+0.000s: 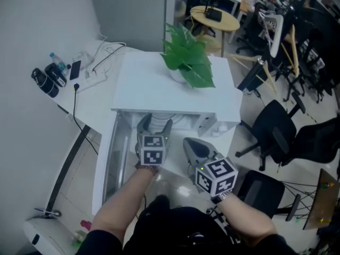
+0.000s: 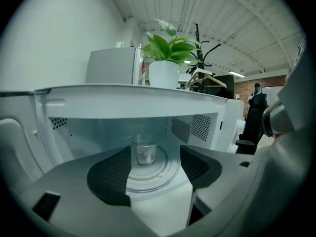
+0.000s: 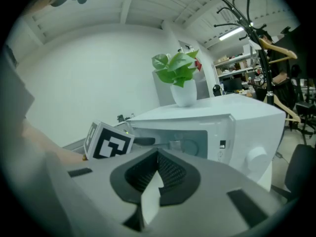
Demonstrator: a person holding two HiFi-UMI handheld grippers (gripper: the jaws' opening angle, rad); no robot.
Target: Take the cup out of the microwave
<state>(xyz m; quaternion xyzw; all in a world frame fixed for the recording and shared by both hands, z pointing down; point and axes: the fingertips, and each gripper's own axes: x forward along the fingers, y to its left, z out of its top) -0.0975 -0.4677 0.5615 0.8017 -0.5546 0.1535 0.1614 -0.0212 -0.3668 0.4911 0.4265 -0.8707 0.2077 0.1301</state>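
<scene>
Left gripper view: the dark ribbed pads [image 2: 111, 174] of the left gripper [image 2: 155, 158] are held wide apart and nothing is gripped. The clear cup [image 2: 143, 153] is framed in the gap at 12 o'clock, beyond the fingertips and touched by neither pad. The cup is stood upright on the round turntable [image 2: 155, 177] inside the open microwave [image 2: 123, 98]. A potted plant [image 2: 167, 47] is set on the microwave's top, at 12 o'clock from the cup. In the right gripper view the right gripper [image 3: 158, 154] is seen clenched, its pads brought together at the tips with nothing caught between them. The left gripper's marker cube [image 3: 106, 142] is seen at 9 o'clock of them. In the head view the right gripper is held at 4 o'clock of the left, outside the cavity, and the door [image 1: 106, 153] is swung open at 9 o'clock.
</scene>
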